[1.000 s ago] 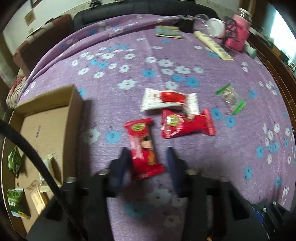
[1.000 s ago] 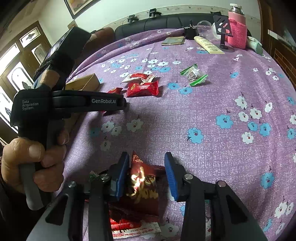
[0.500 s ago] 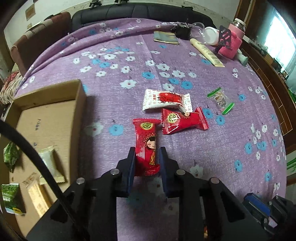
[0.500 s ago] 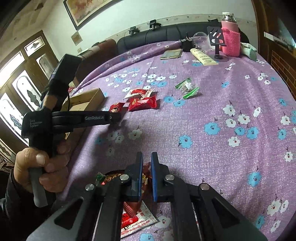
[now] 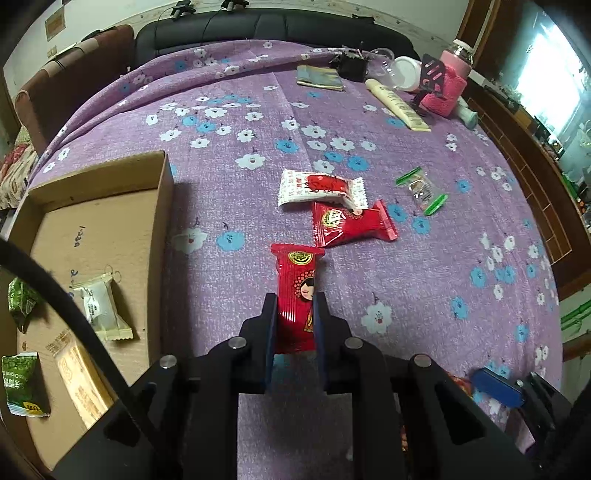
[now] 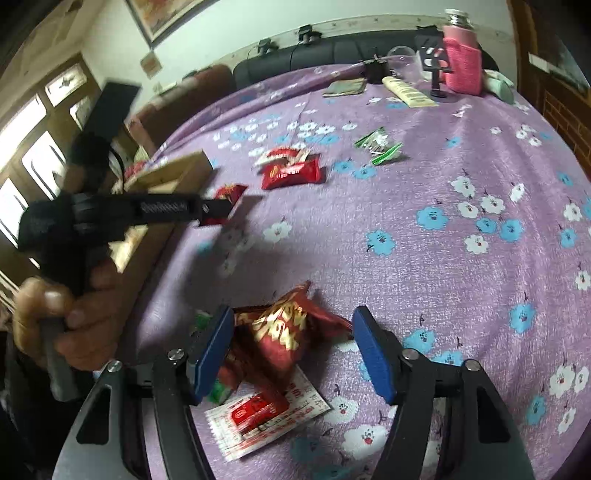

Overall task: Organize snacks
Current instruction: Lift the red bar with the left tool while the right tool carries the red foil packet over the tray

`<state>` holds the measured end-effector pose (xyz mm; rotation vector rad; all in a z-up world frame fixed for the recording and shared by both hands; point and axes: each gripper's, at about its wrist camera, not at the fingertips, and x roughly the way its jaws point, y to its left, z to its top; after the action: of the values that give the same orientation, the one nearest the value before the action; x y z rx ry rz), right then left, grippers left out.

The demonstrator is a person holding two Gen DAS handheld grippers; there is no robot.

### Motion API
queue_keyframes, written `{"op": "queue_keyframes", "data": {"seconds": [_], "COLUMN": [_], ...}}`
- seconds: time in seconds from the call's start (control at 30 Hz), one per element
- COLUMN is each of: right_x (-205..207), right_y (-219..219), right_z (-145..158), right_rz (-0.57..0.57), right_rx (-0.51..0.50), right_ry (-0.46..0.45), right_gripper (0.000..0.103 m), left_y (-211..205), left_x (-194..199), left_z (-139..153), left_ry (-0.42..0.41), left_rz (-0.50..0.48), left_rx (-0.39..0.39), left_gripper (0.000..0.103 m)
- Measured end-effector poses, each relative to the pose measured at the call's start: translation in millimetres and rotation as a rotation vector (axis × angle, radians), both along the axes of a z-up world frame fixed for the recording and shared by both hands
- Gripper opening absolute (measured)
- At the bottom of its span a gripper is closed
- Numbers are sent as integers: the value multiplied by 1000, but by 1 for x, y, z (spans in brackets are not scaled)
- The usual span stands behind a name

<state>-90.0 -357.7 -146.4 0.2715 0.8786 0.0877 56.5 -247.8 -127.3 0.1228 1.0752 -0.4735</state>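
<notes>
My left gripper (image 5: 294,306) is shut on a red snack packet with a cartoon face (image 5: 297,288) and holds it just above the purple flowered cloth. An open cardboard box (image 5: 92,236) with several snacks inside lies to its left. Beyond it lie a red packet (image 5: 351,223), a white-and-red packet (image 5: 321,187) and a clear green-ended packet (image 5: 421,190). My right gripper (image 6: 293,338) is open, its jaws either side of a crinkled dark red snack bag (image 6: 284,332) on a small pile, with a white-and-red packet (image 6: 266,413) beneath. The left gripper also shows in the right wrist view (image 6: 221,206).
At the far edge stand a pink-sleeved bottle (image 5: 448,92), a cream tube (image 5: 397,105), a small booklet (image 5: 319,77), a clear cup and a black phone stand. A black sofa (image 5: 273,31) lies behind. A wooden rail runs along the right side.
My left gripper closed on the red cartoon-face packet and lifted it slightly. My right gripper, shut half a second ago, has opened wide around the dark red bag.
</notes>
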Motion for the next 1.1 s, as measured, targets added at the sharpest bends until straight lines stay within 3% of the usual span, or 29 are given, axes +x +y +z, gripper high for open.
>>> {"op": "queue_keyframes", "data": {"seconds": [0.07,0.13,0.43,0.53,0.57,0.67,0.87,1.1], "right_x": [0,-2,-10,-7,-6,-5,-12,-11], "right_y": [-1,-4,-8,-4,-2,0,2,26], "right_z": [1,2,8,4,1,-9,6,51], "right_rz": [4,13,-12,-10,-7,-3,5,74], "right_rx": [-11,6,-41,-69,-83,-99,-83,-56], "right_ry": [-11,-28,-38,1,17,40,-33,-167], "right_gripper": [52,23,23,31,39,39,33,33], "left_y": [6,10,24,29,31,35,47,71], "left_x": [-1,-3,-16,-21,-22,-25,-32,-44], "left_z": [5,11,30,37,38,41,45,63], "left_ry": [-5,-10,-38,-49,-51,-55,-66,-131], "left_rz": [4,5,0,-1,0,-1,5,47], "left_rx": [-16,-31,-68,-79,-83,-89,-94,-94], "left_gripper": [20,20,20,20,20,20,20,20]}}
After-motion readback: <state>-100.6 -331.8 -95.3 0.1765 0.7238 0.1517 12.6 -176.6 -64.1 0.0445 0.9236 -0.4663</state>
